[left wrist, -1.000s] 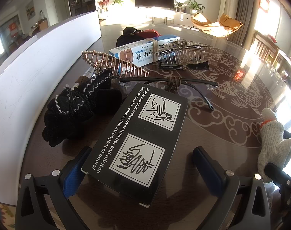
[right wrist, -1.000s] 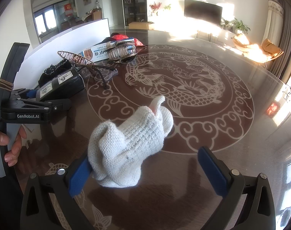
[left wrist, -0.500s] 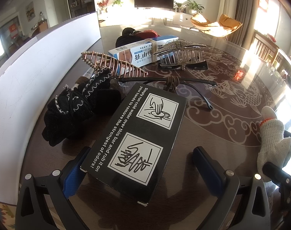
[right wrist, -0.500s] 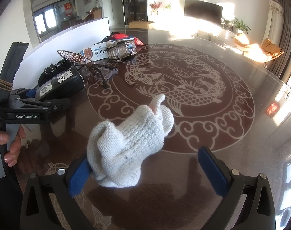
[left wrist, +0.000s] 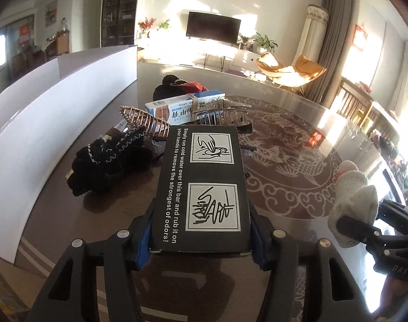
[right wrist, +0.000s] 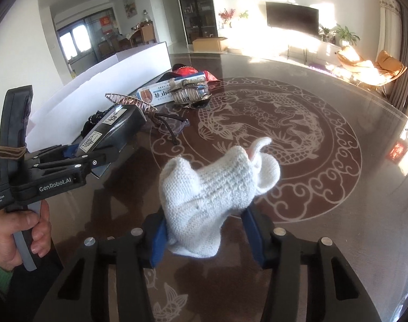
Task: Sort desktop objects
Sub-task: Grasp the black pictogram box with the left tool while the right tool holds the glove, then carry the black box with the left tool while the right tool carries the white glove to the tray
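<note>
Two grips just closed: left gripper (left wrist: 201,237) clamping rigid, light black box (left wrist: 202,187) across its near end, right gripper (right wrist: 206,237) pinching soft, compressible white knit glove (right wrist: 214,198) at its bunched cuff, both above table (right wrist: 324,214).

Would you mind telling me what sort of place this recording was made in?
Most likely a home living room: a wall-mounted television, an orange lounge chair by curtains, and potted plants beyond the patterned table.
</note>
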`<state>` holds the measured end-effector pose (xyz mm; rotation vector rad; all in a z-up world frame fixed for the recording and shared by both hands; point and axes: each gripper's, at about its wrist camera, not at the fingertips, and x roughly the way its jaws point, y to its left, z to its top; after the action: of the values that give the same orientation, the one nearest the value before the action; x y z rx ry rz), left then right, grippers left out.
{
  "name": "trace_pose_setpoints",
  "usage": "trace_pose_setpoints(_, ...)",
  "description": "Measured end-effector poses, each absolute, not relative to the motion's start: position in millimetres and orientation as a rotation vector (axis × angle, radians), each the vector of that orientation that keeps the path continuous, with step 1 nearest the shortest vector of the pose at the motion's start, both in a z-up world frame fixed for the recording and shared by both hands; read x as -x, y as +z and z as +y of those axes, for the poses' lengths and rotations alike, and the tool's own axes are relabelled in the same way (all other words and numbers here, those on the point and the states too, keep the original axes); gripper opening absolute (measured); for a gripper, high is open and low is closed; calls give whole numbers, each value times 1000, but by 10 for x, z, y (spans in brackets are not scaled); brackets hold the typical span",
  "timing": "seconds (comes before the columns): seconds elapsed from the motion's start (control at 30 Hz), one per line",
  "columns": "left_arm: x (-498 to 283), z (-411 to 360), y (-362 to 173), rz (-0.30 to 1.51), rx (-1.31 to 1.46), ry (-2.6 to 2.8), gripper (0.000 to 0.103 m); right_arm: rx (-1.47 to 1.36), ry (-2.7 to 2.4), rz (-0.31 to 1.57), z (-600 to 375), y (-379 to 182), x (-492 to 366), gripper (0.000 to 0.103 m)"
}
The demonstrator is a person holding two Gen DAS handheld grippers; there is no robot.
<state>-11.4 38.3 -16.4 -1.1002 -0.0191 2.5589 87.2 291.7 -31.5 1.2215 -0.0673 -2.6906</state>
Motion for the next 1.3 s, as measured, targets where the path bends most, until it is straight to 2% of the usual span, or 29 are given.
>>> trace_pose_setpoints(0.3,-164,41,134,-161,1047,2628,58,-1172,-2651,-50,2772,-112,-1003,51)
trace_pose_setpoints(0.57,-220,-956,488,-334,1025,2766,58,-1091,-2540,0,2244,107,-864,51)
trace_pose_setpoints(0.77,141,-1758,757,-380,1084,2919,58,-953,-2398,111,1349,442,-401,51)
trace_pose_setpoints(0.9,632,-2219,753,-434,1194,2973,58,-848,-2311,154,553,790,115,51)
trace_pose_setpoints(1.03,1086,-2521,518,-477,1387,2986,58,-846,-2316,195,-162,944,861,51)
trace_pose_setpoints(1.17,1363,-2670,237,-518,1623,2923,58,-962,-2315,307,-745,743,1533,51)
trace_pose_setpoints(1.23,1427,-2639,190,-402,1720,2938,59,-1036,-2300,366,-928,552,1744,51)
trace_pose_setpoints(1.3,1430,-2619,161,-372,1756,2928,62,-1104,-2280,407,-1031,357,1881,52)
